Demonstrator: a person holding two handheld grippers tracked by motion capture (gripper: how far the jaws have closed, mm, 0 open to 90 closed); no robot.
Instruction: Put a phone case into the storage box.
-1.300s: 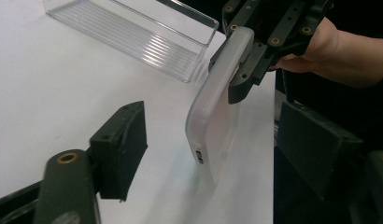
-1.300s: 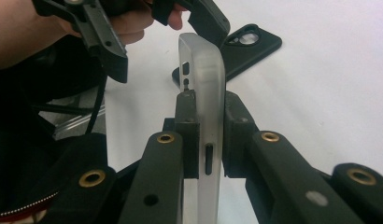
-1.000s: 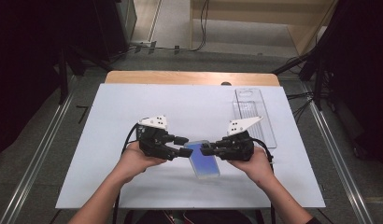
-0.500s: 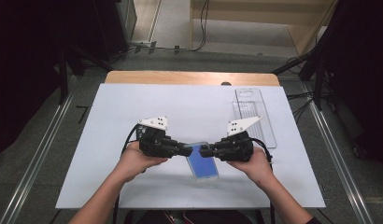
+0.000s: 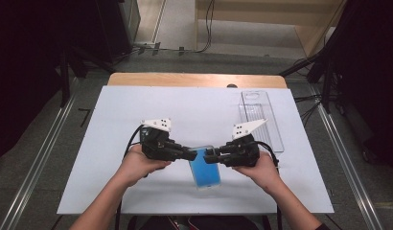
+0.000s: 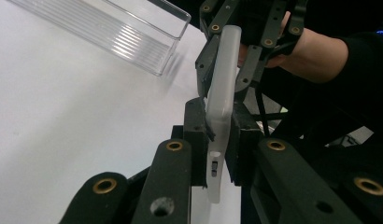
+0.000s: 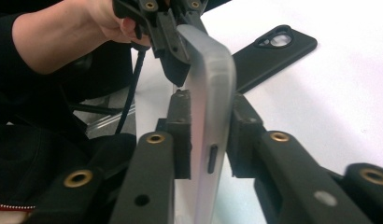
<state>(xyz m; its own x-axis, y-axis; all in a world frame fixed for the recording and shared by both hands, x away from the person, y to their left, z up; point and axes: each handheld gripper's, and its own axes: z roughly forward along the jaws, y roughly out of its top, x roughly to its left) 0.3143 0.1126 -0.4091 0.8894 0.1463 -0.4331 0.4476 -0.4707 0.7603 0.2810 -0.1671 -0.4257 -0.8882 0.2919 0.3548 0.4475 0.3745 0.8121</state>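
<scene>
High view: a flat phone with a blue screen in a translucent frosted case (image 5: 204, 166) sits over the near middle of the white table top (image 5: 137, 110), between the two hands.
Left gripper (image 5: 190, 155): comes in from the left; its jaws have just been closing and now pinch the phone's left edge.
Left gripper view: the black pads (image 6: 195, 135) press on both faces of the frosted case (image 6: 221, 112), which stands edge-on between them, side button slots showing.
Right gripper (image 5: 210, 156): comes in from the right; its jaws have just been easing apart a little, yet the frames show them clamped on the phone's right edge.
Right gripper view: pads (image 7: 181, 135) sit against both sides of the phone's rounded edge (image 7: 210, 112).
Clear plastic ribbed tray (image 5: 260, 120): lies at the table's far right, well apart from the phone.
Black phone case with camera cut-out (image 7: 273, 52): lies flat on the table beyond the left gripper.
</scene>
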